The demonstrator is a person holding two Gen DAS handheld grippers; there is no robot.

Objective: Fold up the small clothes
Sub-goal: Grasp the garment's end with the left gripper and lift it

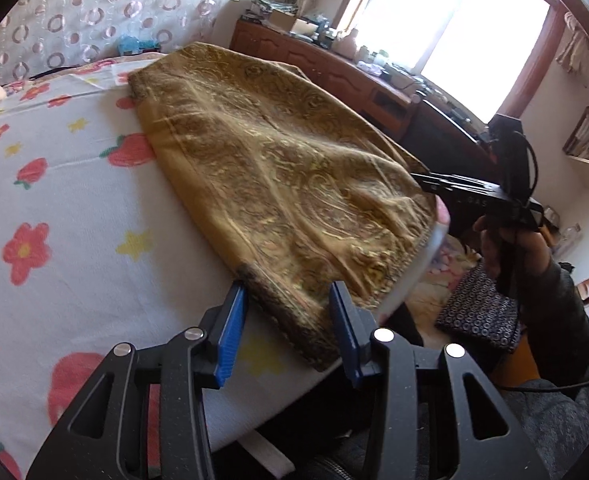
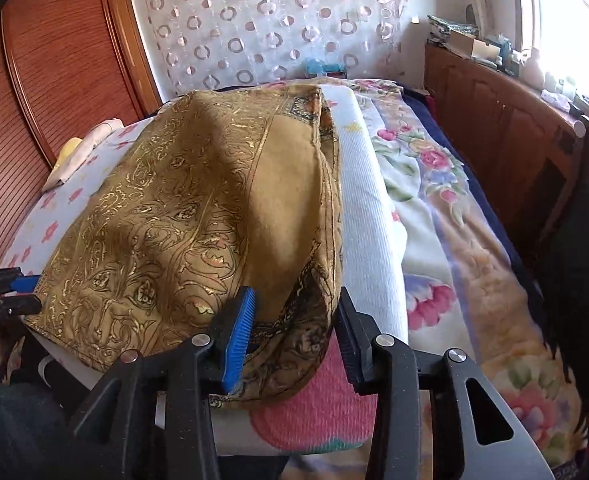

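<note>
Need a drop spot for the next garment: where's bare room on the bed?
Free: flowered sheet left of the gold cloth, up to the dotted curtain. Also the white towel strip and floral blanket right of it. Crowded: near edge, both tongs at the cloth.

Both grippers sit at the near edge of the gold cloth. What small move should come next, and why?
Probably close the left gripper on the cloth's near hem. Its jaws stand open with the hem between them, not pinched. The right gripper is also open around its corner, so nothing is held yet for another fold.

home bedroom: bed (image 2: pixel 446 216) with floral blanket, wooden cabinet (image 2: pixel 506 128), sunlit window (image 1: pixel 446 20).
</note>
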